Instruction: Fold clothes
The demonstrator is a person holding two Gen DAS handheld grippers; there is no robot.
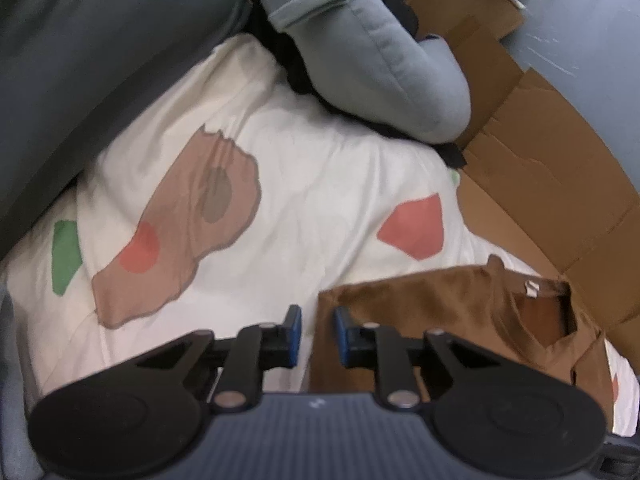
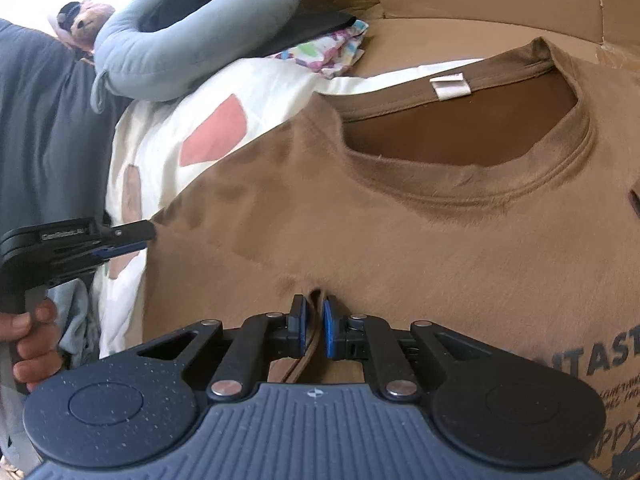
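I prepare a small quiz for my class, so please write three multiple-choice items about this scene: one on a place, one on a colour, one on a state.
1. Where does the brown T-shirt lie?
A. partly on the white quilt
B. on the grey U-shaped pillow
C. inside a drawer

2. What colour is the label at the shirt's neckline?
A. red
B. white
C. green

3. What is the state of the right tool?
A. wide open above the shirt
B. shut on a fold of the shirt
C. holding the pillow

Answers:
1 A, the shirt overlaps the quilt's edge.
2 B, a white tag shows inside the collar.
3 B, brown fabric is pinched between its blue pads.
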